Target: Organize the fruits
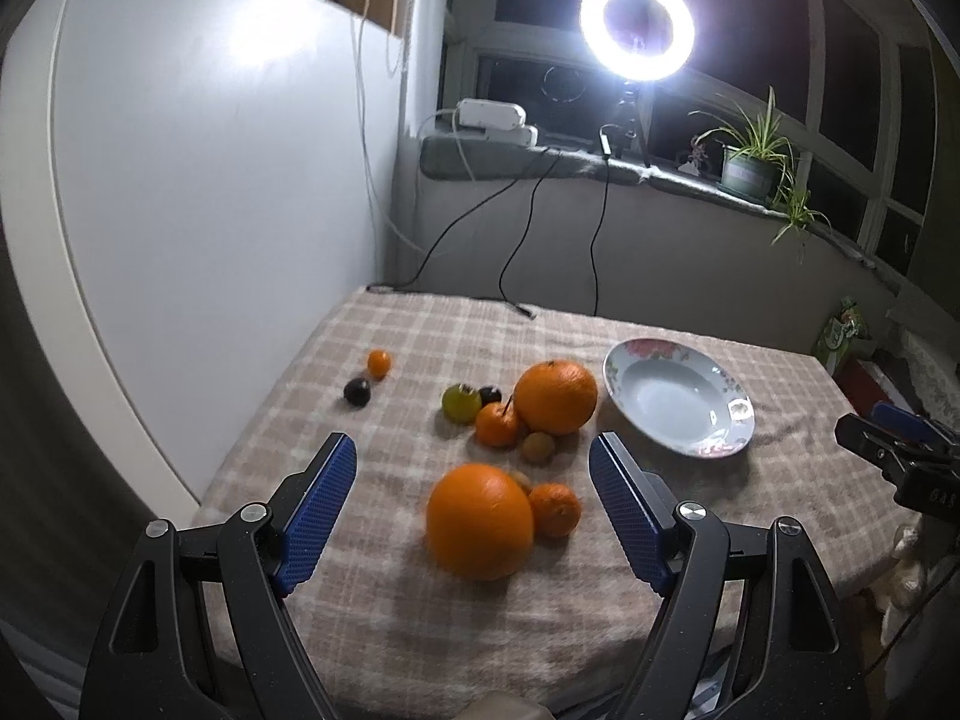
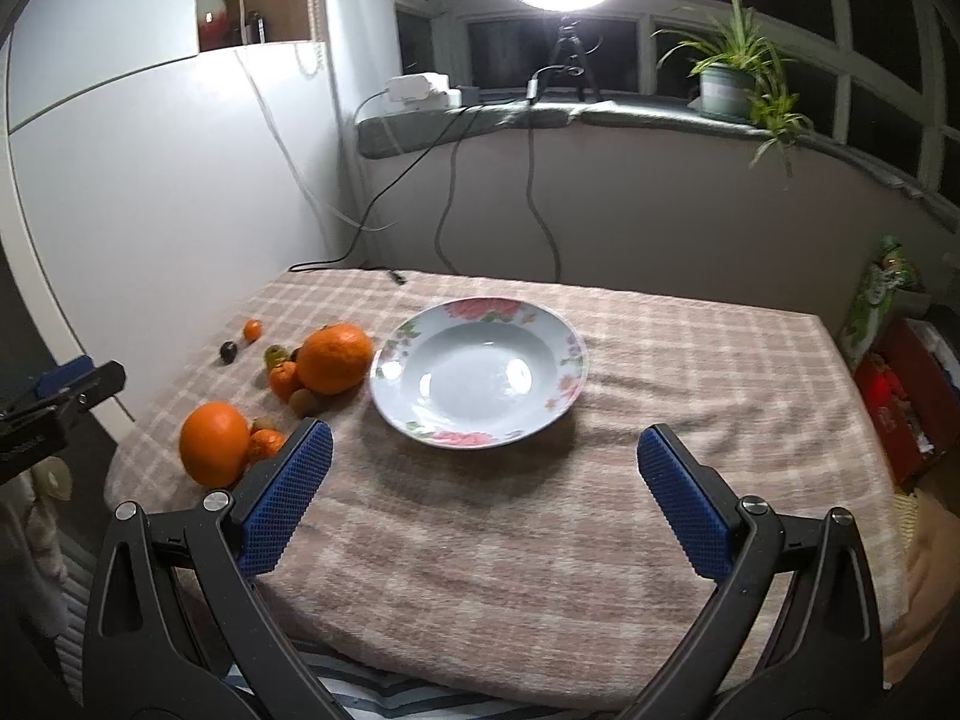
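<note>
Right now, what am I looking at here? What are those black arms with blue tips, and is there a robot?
No robot: a person holds a two-finger gripper in each hand, each with a camera looking along its fingers. One picture is from the left gripper, the other from the right gripper. Both are open and hold nothing. On the checked cloth sits an empty flowered plate. To its left lie the fruits: two big oranges, several small orange ones, a green one and a dark one.

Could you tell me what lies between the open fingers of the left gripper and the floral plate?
In the left wrist view, the left gripper frames a near large orange touching a small mandarin; beyond, a fruit cluster around the far orange sits beside the plate.
</note>
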{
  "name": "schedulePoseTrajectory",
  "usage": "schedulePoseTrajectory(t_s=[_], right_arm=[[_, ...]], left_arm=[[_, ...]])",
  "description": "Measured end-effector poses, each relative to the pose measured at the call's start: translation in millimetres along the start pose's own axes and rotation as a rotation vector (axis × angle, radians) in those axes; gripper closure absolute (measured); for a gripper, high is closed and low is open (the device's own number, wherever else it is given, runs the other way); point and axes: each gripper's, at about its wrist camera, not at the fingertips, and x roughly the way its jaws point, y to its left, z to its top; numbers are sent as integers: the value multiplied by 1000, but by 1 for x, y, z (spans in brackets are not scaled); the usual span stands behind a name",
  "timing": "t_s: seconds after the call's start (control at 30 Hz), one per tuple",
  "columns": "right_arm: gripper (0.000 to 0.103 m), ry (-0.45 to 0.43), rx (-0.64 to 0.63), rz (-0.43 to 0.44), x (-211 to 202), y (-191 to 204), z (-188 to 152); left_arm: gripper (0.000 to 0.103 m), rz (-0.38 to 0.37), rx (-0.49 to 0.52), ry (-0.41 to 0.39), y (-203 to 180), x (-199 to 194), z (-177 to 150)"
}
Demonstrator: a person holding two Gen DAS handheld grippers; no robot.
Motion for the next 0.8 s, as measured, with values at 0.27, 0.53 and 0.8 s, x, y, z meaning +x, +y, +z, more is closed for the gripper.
schedulePoseTrajectory(t_s=[0.27, 0.53, 0.8], right_arm=[[0, 88, 6, 167, 29, 18, 0], [0, 199, -33, 346, 69, 52, 8], [5, 363, -10, 538, 115, 92, 15]], left_arm=[[23, -93, -101, 82, 28, 16, -15], [25, -167, -159, 149, 36, 32, -33], [25, -210, -176, 193, 33, 45, -42]])
